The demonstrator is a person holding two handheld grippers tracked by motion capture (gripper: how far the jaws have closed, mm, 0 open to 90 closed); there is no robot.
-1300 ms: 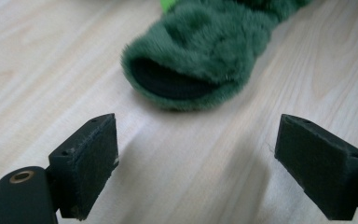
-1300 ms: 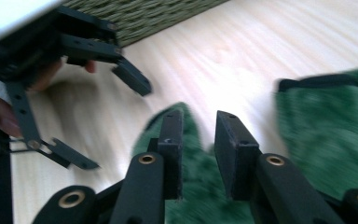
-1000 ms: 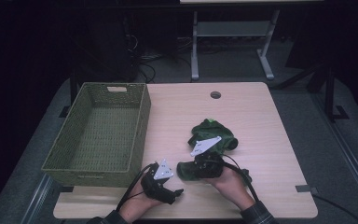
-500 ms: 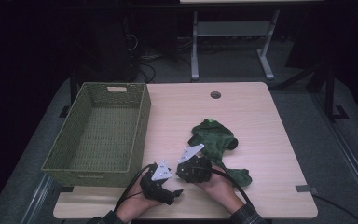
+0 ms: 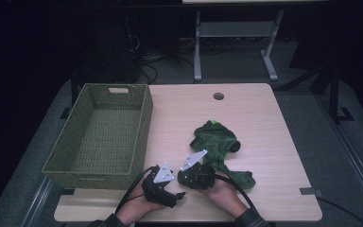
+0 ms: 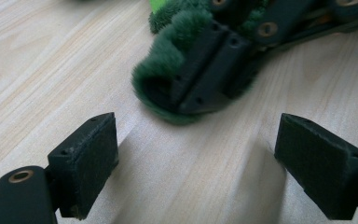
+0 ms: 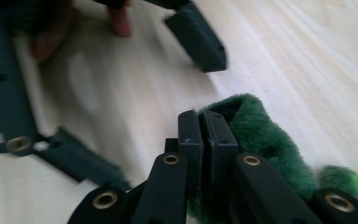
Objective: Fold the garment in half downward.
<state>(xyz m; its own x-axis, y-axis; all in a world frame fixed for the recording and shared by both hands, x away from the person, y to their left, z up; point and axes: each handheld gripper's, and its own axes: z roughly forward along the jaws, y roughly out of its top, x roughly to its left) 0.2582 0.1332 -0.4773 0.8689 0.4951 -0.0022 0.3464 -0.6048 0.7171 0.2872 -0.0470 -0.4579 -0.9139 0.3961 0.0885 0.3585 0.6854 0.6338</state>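
A dark green fleece garment (image 5: 217, 144) lies spread on the wooden bench (image 5: 260, 118), right of the woven basket (image 5: 99, 137). The right gripper (image 7: 203, 128) has its jaws pinched on the garment's near edge. The left gripper (image 6: 198, 154) sits just beside it with jaws spread wide over bare wood, the pinched fleece just ahead.

No legible text, labels, brands or numbers anywhere; perhaps some too small to make out in the dim background.
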